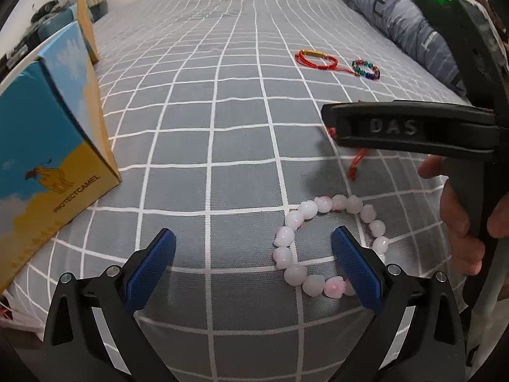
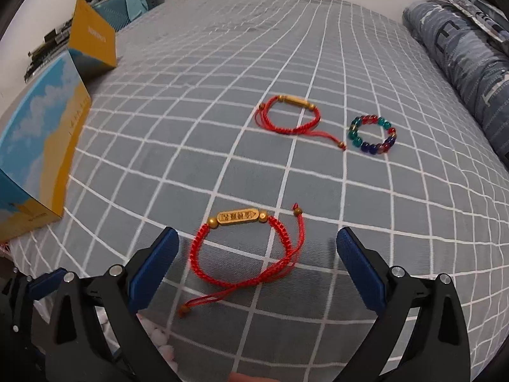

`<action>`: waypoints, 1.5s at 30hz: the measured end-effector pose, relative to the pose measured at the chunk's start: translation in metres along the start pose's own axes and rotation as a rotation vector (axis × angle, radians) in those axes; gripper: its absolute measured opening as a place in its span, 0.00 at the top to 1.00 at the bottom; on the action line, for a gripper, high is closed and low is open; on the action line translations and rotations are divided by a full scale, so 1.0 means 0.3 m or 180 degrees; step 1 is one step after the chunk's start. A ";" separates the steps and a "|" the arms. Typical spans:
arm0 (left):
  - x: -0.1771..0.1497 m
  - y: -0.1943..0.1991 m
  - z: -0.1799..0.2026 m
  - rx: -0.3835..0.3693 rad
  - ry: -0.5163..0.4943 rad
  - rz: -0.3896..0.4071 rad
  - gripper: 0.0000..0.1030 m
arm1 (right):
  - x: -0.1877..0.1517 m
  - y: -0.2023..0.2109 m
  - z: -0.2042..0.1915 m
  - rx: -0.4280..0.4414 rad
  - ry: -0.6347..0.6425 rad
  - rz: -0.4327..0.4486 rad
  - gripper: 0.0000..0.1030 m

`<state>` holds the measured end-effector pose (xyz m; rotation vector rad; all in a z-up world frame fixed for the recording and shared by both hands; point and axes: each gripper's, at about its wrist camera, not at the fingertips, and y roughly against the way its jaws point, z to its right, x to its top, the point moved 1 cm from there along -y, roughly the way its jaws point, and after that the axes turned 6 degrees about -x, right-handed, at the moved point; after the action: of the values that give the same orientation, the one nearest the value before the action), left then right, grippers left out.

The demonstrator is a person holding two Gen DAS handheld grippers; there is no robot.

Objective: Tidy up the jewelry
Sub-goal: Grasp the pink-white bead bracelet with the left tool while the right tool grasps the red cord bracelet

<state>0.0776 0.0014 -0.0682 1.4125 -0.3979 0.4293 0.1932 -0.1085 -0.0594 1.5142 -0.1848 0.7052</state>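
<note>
Both grippers wide apart, holding nothing. Close under the right gripper (image 2: pixel 257 264): red cord bracelet (image 2: pixel 245 254) flat on the bed (image 2: pixel 191 127), gold bar pointing sideways. Probably soft, light, floppy; best pinched on the cord. By the left gripper (image 1: pixel 253 265): pink bead bracelet (image 1: pixel 318 245). Farther off: second red bracelet (image 2: pixel 288 116), colored bead bracelet (image 2: pixel 372 135).

I see a bed (image 2: pixel 222 63) in grey checked sheets carrying two red cord bracelets (image 2: pixel 245 254) (image 2: pixel 288 116), a coloured bead bracelet (image 2: pixel 372 134), a pink bead bracelet (image 1: pixel 318 242), a blue-yellow box (image 1: pixel 47 159) and a pillow (image 2: pixel 461 63)
</note>
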 end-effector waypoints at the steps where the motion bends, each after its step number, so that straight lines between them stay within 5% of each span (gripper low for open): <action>1: 0.000 -0.008 0.001 -0.0007 -0.0001 -0.0004 0.06 | -0.004 -0.015 0.002 -0.0010 -0.0008 -0.0017 0.07; 7: -0.010 -0.027 -0.003 -0.0010 0.0011 -0.0026 0.06 | -0.024 -0.057 0.000 0.0001 -0.0004 -0.0009 0.09; 14: -0.009 -0.026 0.012 -0.0001 -0.0032 -0.0057 0.19 | -0.030 -0.046 -0.001 -0.0021 0.0033 0.0010 0.29; 20: -0.010 0.001 0.019 -0.0110 -0.0075 -0.0094 0.55 | -0.035 -0.032 0.003 -0.0028 0.0028 0.0029 0.49; 22: -0.010 0.010 0.020 -0.0123 -0.0085 -0.0091 0.74 | -0.037 -0.027 0.007 -0.0049 0.0012 0.0032 0.57; 24: -0.010 0.020 0.022 -0.0177 -0.0096 -0.0070 0.89 | -0.039 -0.019 0.018 -0.0061 -0.0032 0.0027 0.76; 26: -0.011 0.029 0.026 -0.0179 -0.0094 -0.0048 0.89 | -0.037 -0.012 0.035 -0.0015 -0.0121 0.0003 0.94; 45: 0.015 0.141 0.057 -0.0254 -0.0224 0.0088 0.89 | -0.024 0.049 0.056 -0.0105 -0.0234 0.0006 0.94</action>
<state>0.0597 -0.0108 -0.0279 1.3484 -0.4870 0.3827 0.1850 -0.1281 -0.0493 1.5096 -0.2523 0.6458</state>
